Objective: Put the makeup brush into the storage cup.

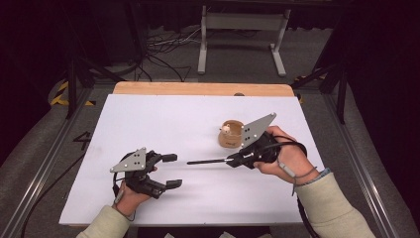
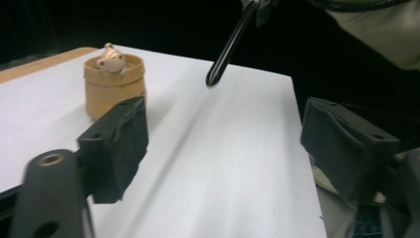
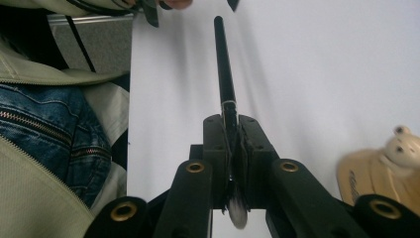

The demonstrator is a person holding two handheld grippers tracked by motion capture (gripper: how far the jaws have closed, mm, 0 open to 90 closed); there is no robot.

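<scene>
Right tongs (image 1: 233, 160): clamped tight on the slim black stick-like tool with a glossy shaft (image 1: 208, 161); in the right gripper view you can see the shaft (image 3: 224, 69) pinched between the two pads and running straight out ahead of them.
Black tool: held roughly level above the white counter sheet (image 1: 163, 124), free tip pointing toward the left side of the high view, not touching the surface as far as I can tell. In the left gripper view its tip (image 2: 218, 74) hangs in the air over the white sheet.
Right hand (image 1: 285, 156): wrapped around the gripper body from the far right, wrist bent, cream sleeve coming in from the bottom right corner, grey plate tilted up over the knuckles.
Left tongs (image 1: 171, 171): wide apart, nothing between them, pointing right toward the tool's tip but well short of it.
Left hand (image 1: 130, 194): low near the front edge of the counter, gripping from below, cream sleeve at the bottom.
Small tan round pot with a little pale animal figure peeking out (image 1: 231, 133): standing upright on the counter just behind the right gripper, partly hidden by its grey plate.
Wooden strip (image 1: 198, 89): runs along the counter's far edge.
</scene>
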